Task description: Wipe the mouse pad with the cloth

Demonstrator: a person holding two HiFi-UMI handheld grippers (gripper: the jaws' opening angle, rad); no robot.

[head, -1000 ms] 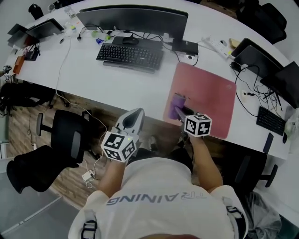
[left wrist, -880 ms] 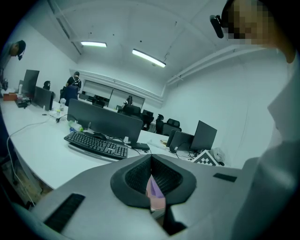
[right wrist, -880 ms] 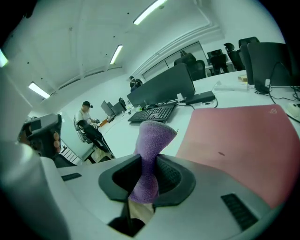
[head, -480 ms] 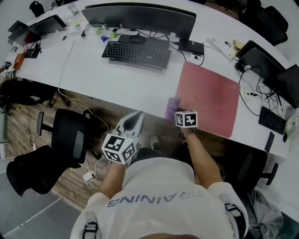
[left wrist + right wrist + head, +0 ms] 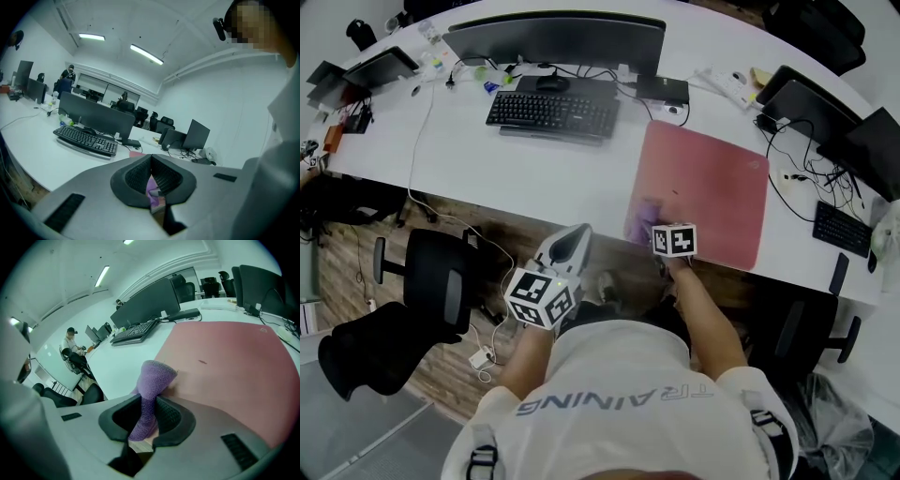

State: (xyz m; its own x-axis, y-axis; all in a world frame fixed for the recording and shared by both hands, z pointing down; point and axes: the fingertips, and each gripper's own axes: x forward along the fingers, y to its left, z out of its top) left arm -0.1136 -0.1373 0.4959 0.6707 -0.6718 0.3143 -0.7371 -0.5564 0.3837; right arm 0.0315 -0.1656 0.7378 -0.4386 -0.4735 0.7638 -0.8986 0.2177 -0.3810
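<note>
One corner reached, most of the pad left

The right gripper [image 5: 654, 225] is clamping the purple cloth [image 5: 647, 212] at the pink mouse pad's [image 5: 712, 178] near-left corner, beside the desk [image 5: 534, 173] edge. Seemingly nearly everything is awaiting wiping; the pad is lying bare, cables [image 5: 797, 178] crowding its right side. The left gripper [image 5: 575, 234] is hanging off-desk, jaws together, empty.

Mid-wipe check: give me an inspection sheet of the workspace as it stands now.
Surface: white desk, mouse pad near its front edge.
Job's things: red mouse pad lies flat; purple cloth on its near-left corner.
Clutter: keyboard and monitor left of the pad; second keyboard far right.
Grippers: right gripper shut on the cloth; left gripper shut, empty, short of the desk.
Cables: white cable crosses the desk's left part; black cables right of the pad.
Surroundings: office chair on wooden floor, near left.
</note>
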